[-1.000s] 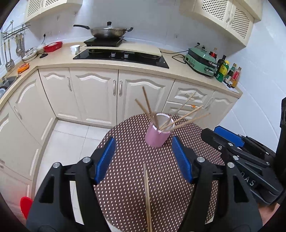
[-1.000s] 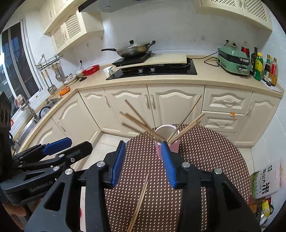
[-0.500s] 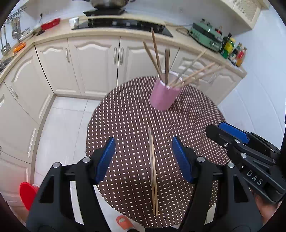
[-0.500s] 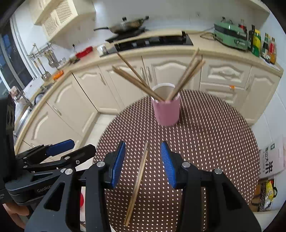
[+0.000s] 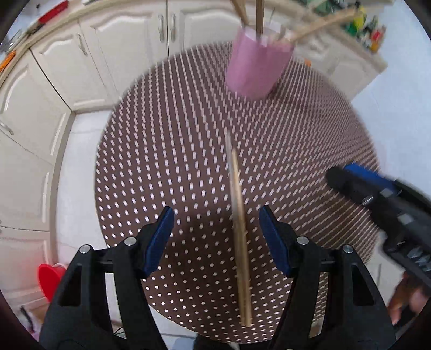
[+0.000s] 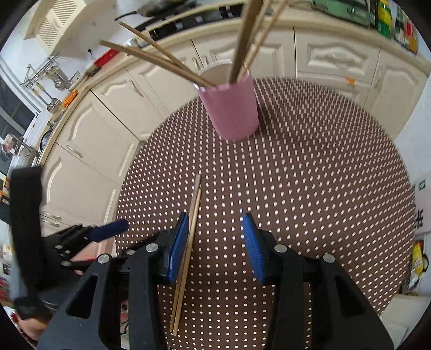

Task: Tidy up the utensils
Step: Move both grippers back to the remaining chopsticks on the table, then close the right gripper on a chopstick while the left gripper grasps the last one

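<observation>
A pair of wooden chopsticks [image 5: 238,215] lies side by side on the round brown polka-dot table [image 5: 167,150]. It also shows in the right wrist view [image 6: 190,242]. A pink cup [image 6: 229,107] holding several chopsticks stands at the table's far side, blurred in the left wrist view [image 5: 256,70]. My left gripper [image 5: 216,239] is open and empty, low over the table, with the pair between its fingers. My right gripper [image 6: 215,250] is open and empty, the pair just inside its left finger.
Cream kitchen cabinets [image 6: 113,107] curve around the far side of the table, under a countertop with bottles [image 6: 390,18] at the right. White tile floor [image 5: 78,150] lies to the left, with a red object [image 5: 51,277] on it.
Both grippers have dropped lower and tilted down toward the table. The loose chopsticks now lie between the left gripper's fingers. The cup has shifted to the top of both views.
</observation>
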The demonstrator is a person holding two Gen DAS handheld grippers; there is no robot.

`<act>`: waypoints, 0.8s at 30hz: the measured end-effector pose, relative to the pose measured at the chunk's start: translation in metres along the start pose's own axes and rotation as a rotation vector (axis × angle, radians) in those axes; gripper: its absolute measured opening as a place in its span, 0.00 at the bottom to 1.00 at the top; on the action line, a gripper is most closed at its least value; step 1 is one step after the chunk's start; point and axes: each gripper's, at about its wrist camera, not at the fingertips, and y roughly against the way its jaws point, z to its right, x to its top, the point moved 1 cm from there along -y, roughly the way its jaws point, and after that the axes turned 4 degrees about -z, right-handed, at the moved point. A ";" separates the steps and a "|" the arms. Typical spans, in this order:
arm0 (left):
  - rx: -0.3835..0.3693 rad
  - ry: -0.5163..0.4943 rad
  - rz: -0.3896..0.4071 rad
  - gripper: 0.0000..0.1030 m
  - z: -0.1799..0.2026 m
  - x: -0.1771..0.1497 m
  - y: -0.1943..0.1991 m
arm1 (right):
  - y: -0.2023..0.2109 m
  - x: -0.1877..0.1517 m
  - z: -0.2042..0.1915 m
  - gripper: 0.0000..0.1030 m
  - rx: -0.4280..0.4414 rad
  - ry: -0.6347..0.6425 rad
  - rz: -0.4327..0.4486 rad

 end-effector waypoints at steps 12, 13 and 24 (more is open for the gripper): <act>0.040 -0.008 -0.127 0.63 -0.001 0.001 -0.049 | -0.026 0.004 0.011 0.38 0.016 -0.017 -0.089; 0.040 -0.010 -0.125 0.63 0.000 0.002 -0.050 | -0.028 0.004 0.011 0.38 0.017 -0.016 -0.096; 0.085 -0.026 -0.125 0.56 0.004 0.023 -0.061 | -0.045 0.006 0.002 0.38 0.040 -0.008 -0.157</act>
